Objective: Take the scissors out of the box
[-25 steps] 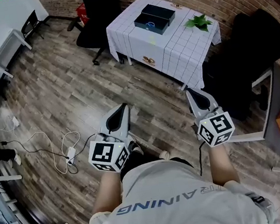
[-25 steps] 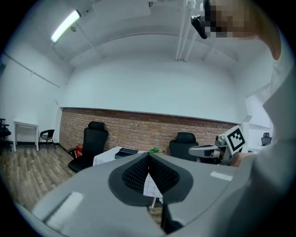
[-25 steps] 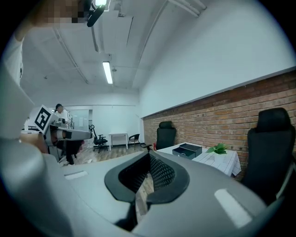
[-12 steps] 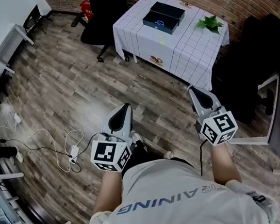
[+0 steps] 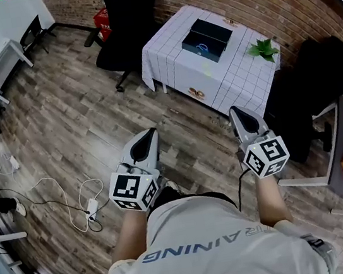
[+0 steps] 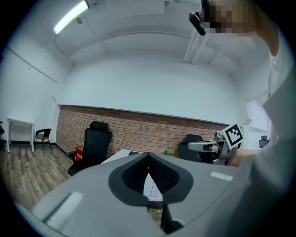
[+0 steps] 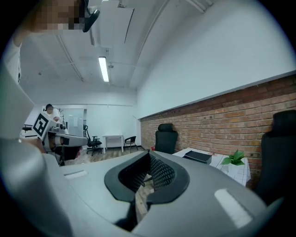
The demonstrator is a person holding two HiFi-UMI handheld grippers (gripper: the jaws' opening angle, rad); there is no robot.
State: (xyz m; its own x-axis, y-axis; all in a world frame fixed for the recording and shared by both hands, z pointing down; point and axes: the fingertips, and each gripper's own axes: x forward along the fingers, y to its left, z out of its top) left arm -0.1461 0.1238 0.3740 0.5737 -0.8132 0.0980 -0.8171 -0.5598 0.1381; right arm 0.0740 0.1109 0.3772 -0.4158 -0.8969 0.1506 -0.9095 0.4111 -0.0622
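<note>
- Black box point(image 5: 208, 34) sits on the white checked tablecloth point(image 5: 230, 80), well ahead of us; a blue loop point(image 5: 202, 48) shows inside, too small to name.
- Our left gripper point(image 5: 150, 132): jaws pressed together, empty.
- Our right gripper point(image 5: 234, 111): jaws likewise closed, holding nothing.

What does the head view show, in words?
A person holds a left gripper and right gripper, both shut and empty, above a wooden floor. Ahead stands a white table with a black box and green plant.

Inside of the box point(image 5: 216, 29) on the table point(image 5: 232, 74): only a tiny, indistinct bluish shape point(image 5: 203, 47).
</note>
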